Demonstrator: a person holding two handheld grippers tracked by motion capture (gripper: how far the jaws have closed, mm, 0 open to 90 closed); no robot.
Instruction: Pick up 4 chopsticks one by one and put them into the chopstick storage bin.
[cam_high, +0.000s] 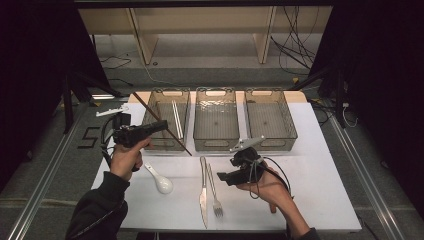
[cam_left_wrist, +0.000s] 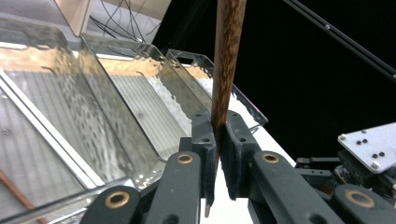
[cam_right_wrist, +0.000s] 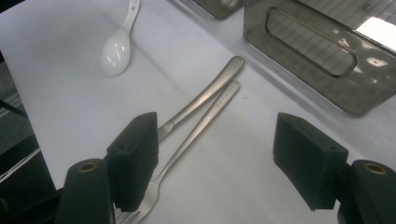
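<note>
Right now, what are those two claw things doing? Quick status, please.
Left gripper shut on brown chopstick, above left bin. Right gripper open, empty, over knife and fork. Nothing in the way.

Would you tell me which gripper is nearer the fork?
Right. The right gripper hovers open just beside the fork; the left gripper holds a chopstick over the left basket.

Recording lab, white table (cam_high: 320, 200) ringed by black curtains, loose cables (cam_high: 295, 47) on the floor behind it, aluminium rails (cam_high: 45, 185) beside it
</note>
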